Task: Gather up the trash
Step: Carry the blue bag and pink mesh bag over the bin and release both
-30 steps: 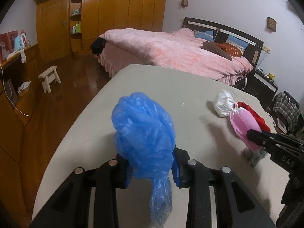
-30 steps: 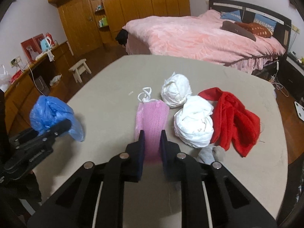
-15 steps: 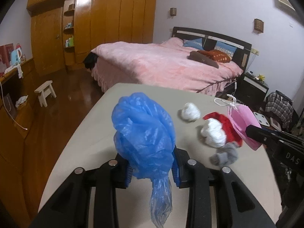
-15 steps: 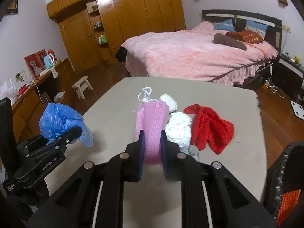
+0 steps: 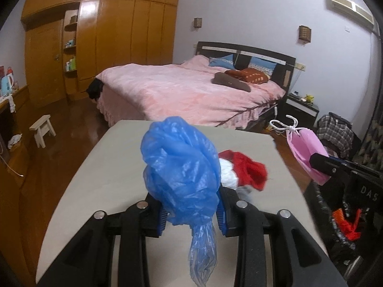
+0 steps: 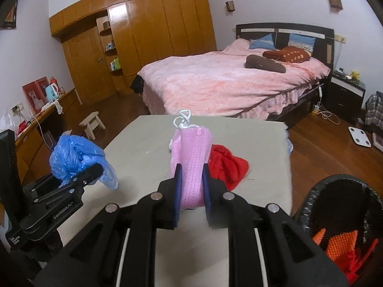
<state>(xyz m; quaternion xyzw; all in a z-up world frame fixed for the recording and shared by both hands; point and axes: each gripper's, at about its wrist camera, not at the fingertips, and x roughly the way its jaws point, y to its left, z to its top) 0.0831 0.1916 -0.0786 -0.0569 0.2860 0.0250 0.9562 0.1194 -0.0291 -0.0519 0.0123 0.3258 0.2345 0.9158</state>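
Blue bag [image 5: 182, 174] pinched in left claw [image 5: 191, 212], pink mask [image 6: 191, 165] in right claw [image 6: 191, 196] — bin [image 6: 335, 215] clearest from right wrist

1. We see dim, warm indoor light — no hard shadows.
2. Glare streaks the wardrobe [image 6: 153, 24] doors and the floor [image 5: 69, 129].
3. Fisheye bending curves the edges; black vignette fills the corners — slight softness throughout.

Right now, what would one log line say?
left gripper: holding blue bag | right gripper: holding pink mask | bin: lower right
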